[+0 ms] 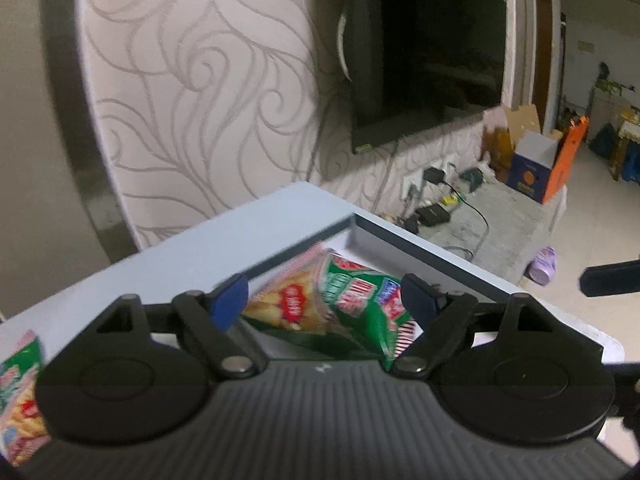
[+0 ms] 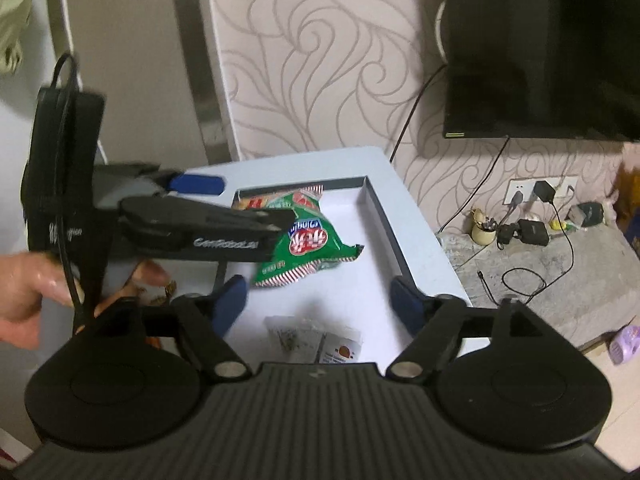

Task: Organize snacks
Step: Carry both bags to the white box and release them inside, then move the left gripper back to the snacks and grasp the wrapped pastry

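A green and red snack bag (image 1: 352,300) lies in a shallow white tray with a dark rim (image 1: 420,240) on a pale blue table (image 1: 200,240). My left gripper (image 1: 324,306) hangs over that bag, blue pads apart on either side and not pressing it. In the right wrist view the same bag (image 2: 304,248) lies in the tray (image 2: 384,216), with the left gripper (image 2: 256,202) reaching in from the left, held by a hand (image 2: 24,292). My right gripper (image 2: 320,304) is open above small clear packets (image 2: 312,340). Another snack bag (image 1: 20,392) lies at the table's near left.
A dark television (image 2: 552,60) hangs on the patterned wall. Chargers and cables (image 2: 528,232) lie on a low stone ledge to the right. Cardboard boxes (image 1: 536,168) stand further back, and a purple bottle (image 2: 624,340) is on the floor.
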Motion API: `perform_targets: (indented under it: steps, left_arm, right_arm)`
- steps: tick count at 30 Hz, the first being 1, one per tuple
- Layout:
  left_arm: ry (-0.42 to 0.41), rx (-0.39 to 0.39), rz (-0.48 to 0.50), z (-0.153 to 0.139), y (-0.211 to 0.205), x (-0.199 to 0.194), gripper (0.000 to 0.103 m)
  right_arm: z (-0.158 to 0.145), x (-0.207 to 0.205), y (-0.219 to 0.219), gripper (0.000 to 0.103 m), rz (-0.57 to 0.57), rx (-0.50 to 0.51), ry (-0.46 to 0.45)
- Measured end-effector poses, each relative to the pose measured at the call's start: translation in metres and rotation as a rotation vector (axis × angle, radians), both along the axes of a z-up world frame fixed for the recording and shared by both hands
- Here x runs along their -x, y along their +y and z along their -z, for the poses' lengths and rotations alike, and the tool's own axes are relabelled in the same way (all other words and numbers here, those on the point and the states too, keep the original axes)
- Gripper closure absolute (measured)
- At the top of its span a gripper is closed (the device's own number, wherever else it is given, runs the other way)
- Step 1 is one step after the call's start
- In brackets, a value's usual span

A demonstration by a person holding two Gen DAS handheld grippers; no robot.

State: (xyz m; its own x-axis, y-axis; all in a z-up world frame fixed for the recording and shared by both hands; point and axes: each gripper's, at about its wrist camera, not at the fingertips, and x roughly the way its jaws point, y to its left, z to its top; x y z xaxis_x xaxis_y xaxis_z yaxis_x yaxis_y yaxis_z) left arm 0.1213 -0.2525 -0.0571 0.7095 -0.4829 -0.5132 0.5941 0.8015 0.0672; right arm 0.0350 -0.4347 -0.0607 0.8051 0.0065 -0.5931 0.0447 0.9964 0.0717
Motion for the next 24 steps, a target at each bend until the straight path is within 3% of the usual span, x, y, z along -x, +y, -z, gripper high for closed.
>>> perform_targets:
  steps: [9, 14, 24]
  left_arm:
    - [-0.119, 0.000, -0.112, -0.030, 0.044, 0.019, 0.018]
    - [-0.141, 0.005, -0.164, -0.036, 0.084, 0.031, 0.018]
    - [-0.060, -0.021, -0.284, -0.018, 0.168, 0.046, 0.018]
  right_arm:
    - [-0.017, 0.022, 0.028, 0.015, 0.029, -0.063, -0.040]
    - [-0.020, 0.033, 0.060, 0.010, 0.018, -0.084, -0.045]
    - [-0.003, 0.054, 0.135, 0.009, -0.043, -0.084, 0.016]
